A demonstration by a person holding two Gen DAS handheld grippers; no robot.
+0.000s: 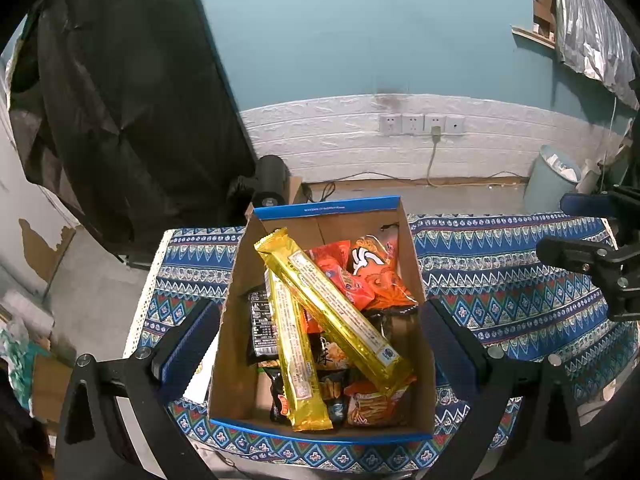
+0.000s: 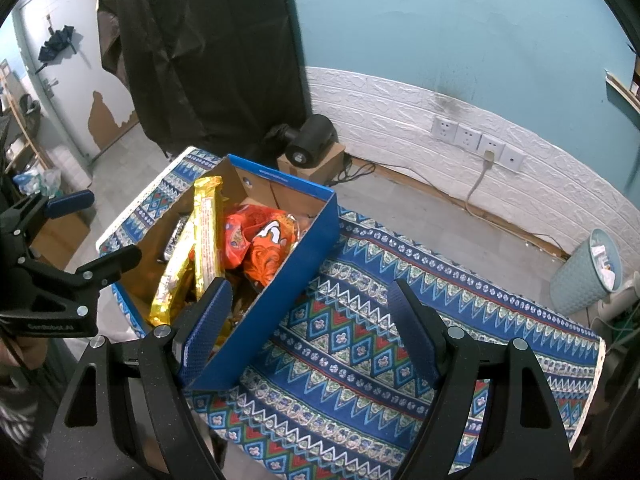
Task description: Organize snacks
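1. I see a teal wall with white panelling behind, and a table [image 2: 360, 344] under a blue patterned cloth filling the lower frame.
2. The cardboard box [image 1: 320, 426] sits centre frame on the table, already packed.
3. Two gold bars [image 1: 334, 308] lie across orange packets [image 1: 376, 276] inside; nothing loose shows outside, so I judge sorting nearly done.
4. My left hand-held gripper [image 1: 320, 344] is spread, empty, over the box; the right hand-held gripper [image 2: 310, 330] is likewise released beside it.

A teal wall [image 1: 360, 28] rises above a white brick-patterned panel [image 1: 340, 140] holding four sockets [image 1: 422, 124]. Left of the sockets hangs a black sheet [image 1: 120, 112]; right, a pale bin [image 1: 554, 178] stands on the grey floor [image 2: 420, 216].
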